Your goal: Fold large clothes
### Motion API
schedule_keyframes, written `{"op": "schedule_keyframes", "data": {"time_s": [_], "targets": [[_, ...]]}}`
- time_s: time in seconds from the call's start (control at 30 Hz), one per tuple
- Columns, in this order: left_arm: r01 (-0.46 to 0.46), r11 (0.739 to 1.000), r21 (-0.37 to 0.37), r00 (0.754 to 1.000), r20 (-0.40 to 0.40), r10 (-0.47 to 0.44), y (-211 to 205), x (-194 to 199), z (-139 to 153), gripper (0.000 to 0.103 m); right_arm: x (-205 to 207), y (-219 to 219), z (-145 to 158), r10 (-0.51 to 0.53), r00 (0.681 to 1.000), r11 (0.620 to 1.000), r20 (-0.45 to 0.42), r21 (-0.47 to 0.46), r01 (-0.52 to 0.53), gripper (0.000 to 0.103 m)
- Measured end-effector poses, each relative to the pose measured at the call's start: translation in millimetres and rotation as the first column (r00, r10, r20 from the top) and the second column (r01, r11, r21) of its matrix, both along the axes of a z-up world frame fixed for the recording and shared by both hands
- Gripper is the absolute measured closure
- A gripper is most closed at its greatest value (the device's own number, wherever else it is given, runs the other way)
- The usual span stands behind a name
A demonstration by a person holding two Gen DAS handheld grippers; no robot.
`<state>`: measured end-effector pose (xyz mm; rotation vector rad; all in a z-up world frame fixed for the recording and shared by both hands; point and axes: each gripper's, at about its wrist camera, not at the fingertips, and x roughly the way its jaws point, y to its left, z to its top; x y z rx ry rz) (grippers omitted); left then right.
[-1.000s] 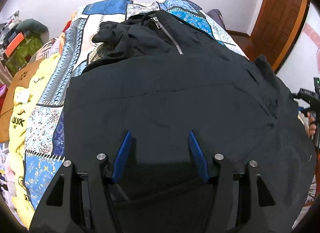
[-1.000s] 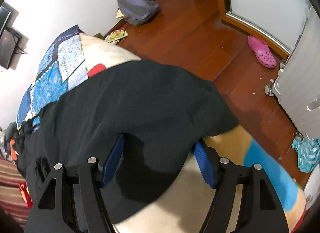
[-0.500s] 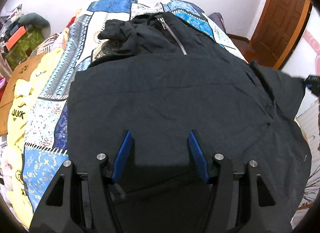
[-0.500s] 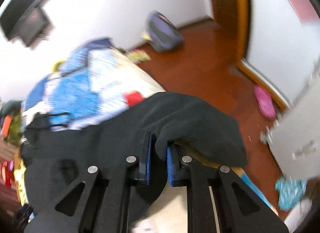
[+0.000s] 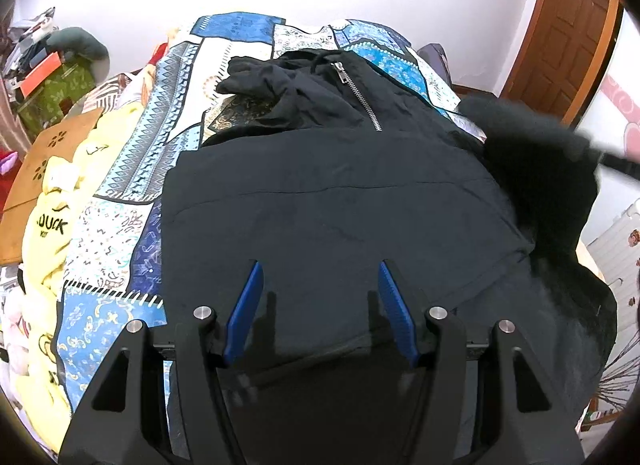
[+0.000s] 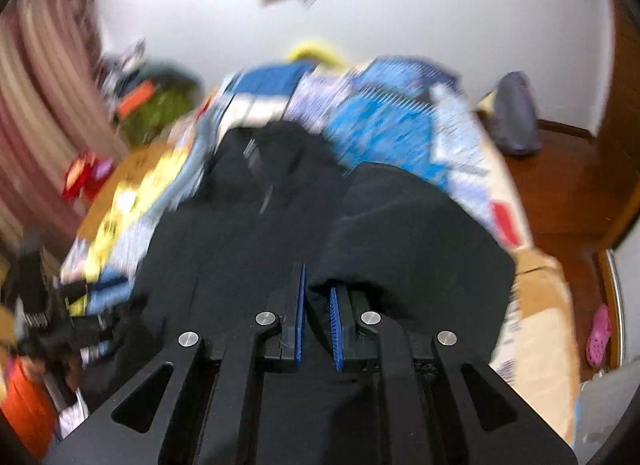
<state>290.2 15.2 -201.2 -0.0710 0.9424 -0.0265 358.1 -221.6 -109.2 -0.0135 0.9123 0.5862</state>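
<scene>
A large black zip jacket (image 5: 328,201) lies spread on a blue patterned bedspread (image 5: 132,161), its silver zipper (image 5: 356,89) at the far end. My left gripper (image 5: 318,285) is open and empty, hovering over the jacket's near part. My right gripper (image 6: 318,293) is shut on a black sleeve (image 6: 412,225) and holds it lifted over the jacket body (image 6: 224,241). That view is motion-blurred. In the left wrist view the raised sleeve (image 5: 536,169) and a blurred part of the right gripper show at the right.
Yellow clothes (image 5: 52,221) and a brown board (image 5: 44,157) lie at the bed's left. A wooden door (image 5: 568,25) stands at the right. A purple bag (image 6: 516,117) and a pink shoe (image 6: 598,333) lie on the wooden floor.
My right gripper closed on the sleeve hanging off the bed's right side, lifted it and swung it left over the jacket. The left gripper stayed open and barely moved.
</scene>
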Motion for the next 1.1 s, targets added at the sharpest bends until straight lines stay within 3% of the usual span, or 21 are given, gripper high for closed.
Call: {"op": "schedule_keyframes", "data": {"time_s": [0.17,0.33,0.47,0.6,0.73,0.87,0.97,1.1], "targets": [[-0.015,1.000,-0.020,1.000,-0.006,0.015,10,-6,-2,0.044,-11,43,-57,0.078,0.990,0.984,-0.117,-0.148,-0.095,0.089],[-0.024,1.000,-0.019,1.000,-0.021,0.024,16,-11,-7,0.044,-15,53,-75,0.050,0.988,0.964,-0.146,-0.251,-0.085,0.087],[-0.030,0.999,-0.029,0.999,-0.029,0.029,18,-12,-11,0.044,-15,42,-62,0.043,0.976,0.980,-0.215,-0.181,-0.083,0.073],[-0.036,0.998,-0.041,0.999,-0.031,0.035,20,-12,-12,0.044,-20,36,-47,0.035,0.975,0.992,-0.220,-0.111,-0.061,0.071],[-0.036,0.998,-0.047,0.999,-0.034,0.034,16,-11,-12,0.044,-28,14,-25,-0.002,0.989,0.997,-0.150,-0.073,-0.009,0.071],[-0.031,0.999,-0.041,0.999,-0.033,0.030,12,-8,-13,0.044,-22,-21,-1,-0.121,0.990,0.993,-0.068,-0.012,0.121,0.066],[-0.029,0.999,-0.045,0.999,-0.035,0.028,10,-7,-14,0.044,-10,-52,4,-0.249,0.965,0.966,-0.078,0.055,0.254,0.051],[-0.026,0.998,-0.050,0.999,-0.043,0.024,7,-5,-16,0.044,6,-86,-18,-0.391,0.904,0.906,-0.170,0.101,0.411,0.051]]}}
